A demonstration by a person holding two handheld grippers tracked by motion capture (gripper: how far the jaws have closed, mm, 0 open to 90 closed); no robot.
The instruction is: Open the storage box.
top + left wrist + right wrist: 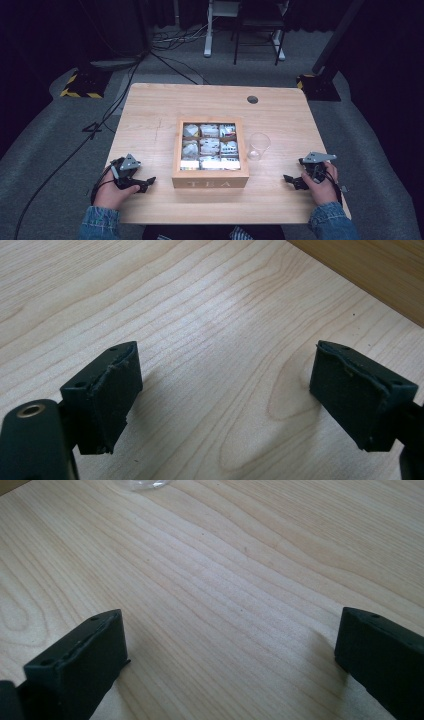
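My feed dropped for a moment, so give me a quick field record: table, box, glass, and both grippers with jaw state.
table: light wooden table, round hole near its far edge
box: wooden tea box marked TEA at mid-table, nine compartments holding tea bags
glass: clear empty glass, upright, just right of the box, apart from it
left gripper: near the front edge, left of the box, jaws open, nothing between them
right gripper: near the front edge, right of the box, jaws open, nothing between them

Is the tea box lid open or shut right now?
Cannot tell: the tea box shows its sachets from above, through a clear lid or none.
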